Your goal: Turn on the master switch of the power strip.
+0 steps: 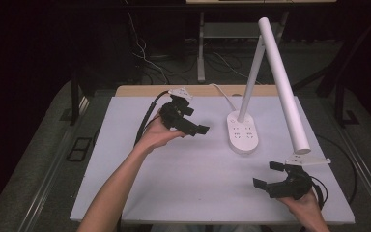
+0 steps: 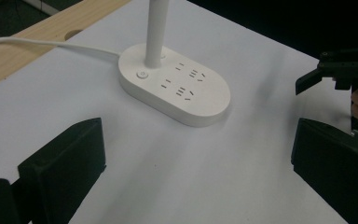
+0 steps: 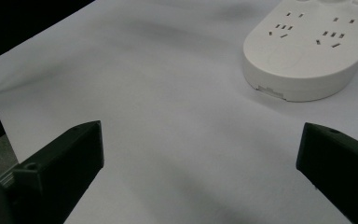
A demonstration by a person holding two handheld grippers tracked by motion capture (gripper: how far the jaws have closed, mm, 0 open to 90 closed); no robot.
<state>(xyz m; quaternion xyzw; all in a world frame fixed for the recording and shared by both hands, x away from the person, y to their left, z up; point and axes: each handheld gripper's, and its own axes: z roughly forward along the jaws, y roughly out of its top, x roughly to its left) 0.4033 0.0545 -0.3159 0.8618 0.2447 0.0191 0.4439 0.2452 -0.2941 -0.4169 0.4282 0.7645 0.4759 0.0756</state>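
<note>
A white desk lamp [image 1: 270, 82] is stood on a white table [image 1: 183, 183], toward the far side and right of the middle. Its oval base [image 1: 242, 133] is fitted with two groups of socket slots [image 2: 186, 83] and a small round button [image 2: 142, 74] beside the upright stem [image 1: 251, 77]. From the top of the stem a long tubular lamp head [image 1: 285, 84] is slanted down toward the near right, its lower end hung above the table to the right of the base. A white cord [image 2: 46, 44] is led from the base toward the far edge of the table, where a strip of light wood [image 1: 140, 90] is seen.

The left gripper [image 1: 195, 126] is held in a hand [image 1: 157, 133] to the left of the lamp base, well apart from it and pointed toward it. Its jaws are spread wide with nothing between them; in the left gripper view the base is seen lying beyond the gap, untouched.

The right gripper [image 1: 265, 174] is held in a hand [image 1: 304, 203] nearer the person than the base and a little to its right, below the low end of the lamp head. Its jaws are likewise spread wide and empty, pointed leftward across the bare table. In the right gripper view the near end of the base is seen at the upper right, well clear of the jaws. A black cable [image 1: 147, 116] is trailed from the left gripper over the table's left side.
</note>
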